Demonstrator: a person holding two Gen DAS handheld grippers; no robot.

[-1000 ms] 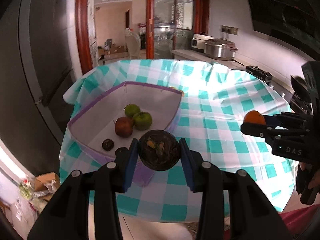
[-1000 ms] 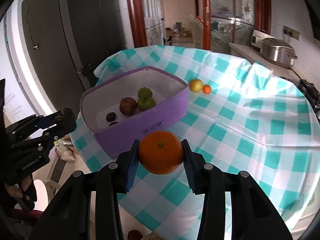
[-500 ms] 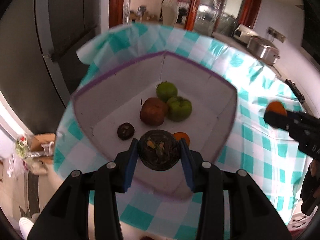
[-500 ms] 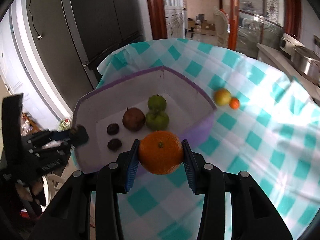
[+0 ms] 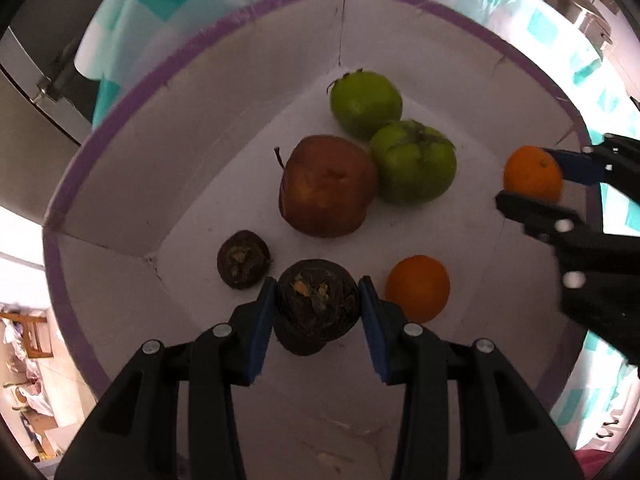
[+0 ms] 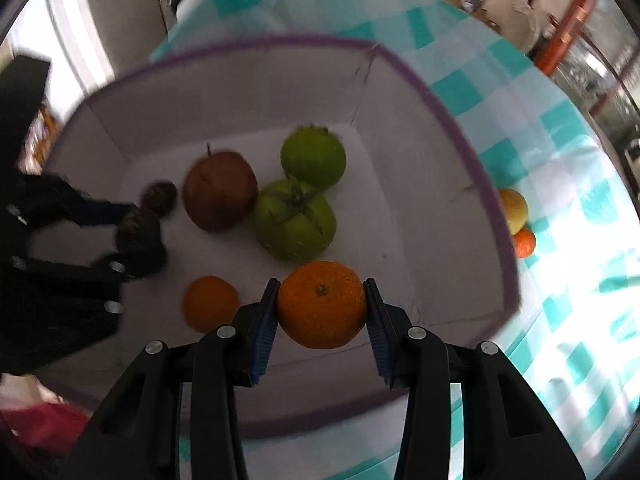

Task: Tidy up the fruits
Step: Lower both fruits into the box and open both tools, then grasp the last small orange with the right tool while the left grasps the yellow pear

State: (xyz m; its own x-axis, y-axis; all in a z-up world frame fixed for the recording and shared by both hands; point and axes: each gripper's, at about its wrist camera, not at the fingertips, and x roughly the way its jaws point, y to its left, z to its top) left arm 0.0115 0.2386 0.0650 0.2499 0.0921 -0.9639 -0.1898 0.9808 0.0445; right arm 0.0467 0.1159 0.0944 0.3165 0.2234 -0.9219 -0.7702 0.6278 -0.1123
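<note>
My left gripper [image 5: 318, 316] is shut on a dark, wrinkled round fruit [image 5: 316, 300] and hangs low inside the white box with the purple rim [image 5: 168, 80]. My right gripper [image 6: 320, 312] is shut on an orange [image 6: 322, 304] over the box's near right side; the orange [image 5: 532, 174] also shows at the right of the left wrist view. On the box floor lie a red-brown apple [image 5: 326, 190], two green fruits [image 5: 366, 104] [image 5: 414, 162], a small dark fruit [image 5: 242, 264] and a loose orange [image 5: 418, 288].
The box stands on a table under a teal and white checked cloth [image 6: 560, 128]. Outside its right wall lie a yellow fruit [image 6: 514, 208] and a small orange fruit [image 6: 525, 243]. A dark fridge door [image 5: 36, 92] is at the left.
Both grippers have come forward and tipped down over the box, each still holding its fruit. The box now fills both views, and the left gripper's fruit is down near the box floor.
</note>
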